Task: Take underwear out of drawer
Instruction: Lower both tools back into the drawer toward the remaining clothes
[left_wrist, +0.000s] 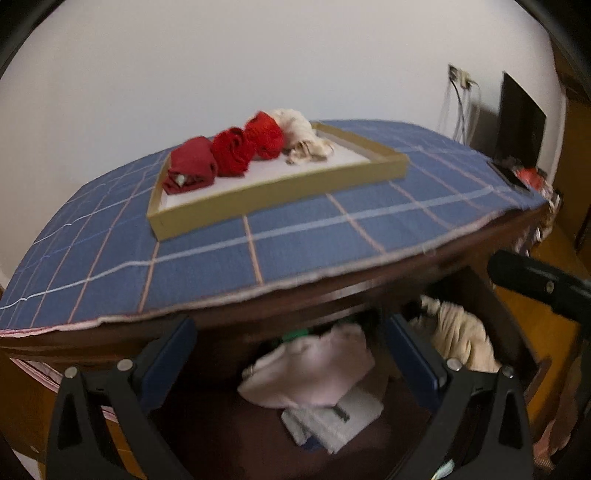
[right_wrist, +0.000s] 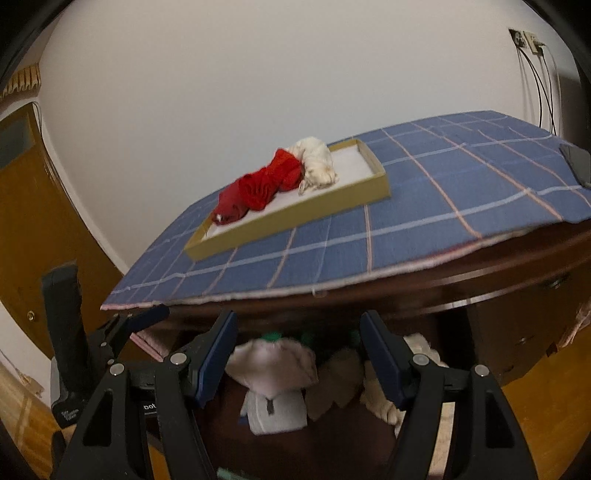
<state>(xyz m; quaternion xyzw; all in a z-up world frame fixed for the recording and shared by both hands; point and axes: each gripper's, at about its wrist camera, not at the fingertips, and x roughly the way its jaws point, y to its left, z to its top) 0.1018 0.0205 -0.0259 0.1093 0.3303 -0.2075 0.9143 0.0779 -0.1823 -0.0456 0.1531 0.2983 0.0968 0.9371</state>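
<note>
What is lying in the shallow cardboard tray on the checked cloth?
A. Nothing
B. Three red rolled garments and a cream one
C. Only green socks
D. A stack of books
B: the tray on the cloth holds three red rolls in a row, with a cream bundle at the far end.

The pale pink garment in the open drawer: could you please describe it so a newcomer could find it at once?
Below the dresser top with its blue checked cloth, look into the open drawer. The pale pink garment lies centre, atop a grey-white folded piece; the cream fabric is bunched to its right.
</note>
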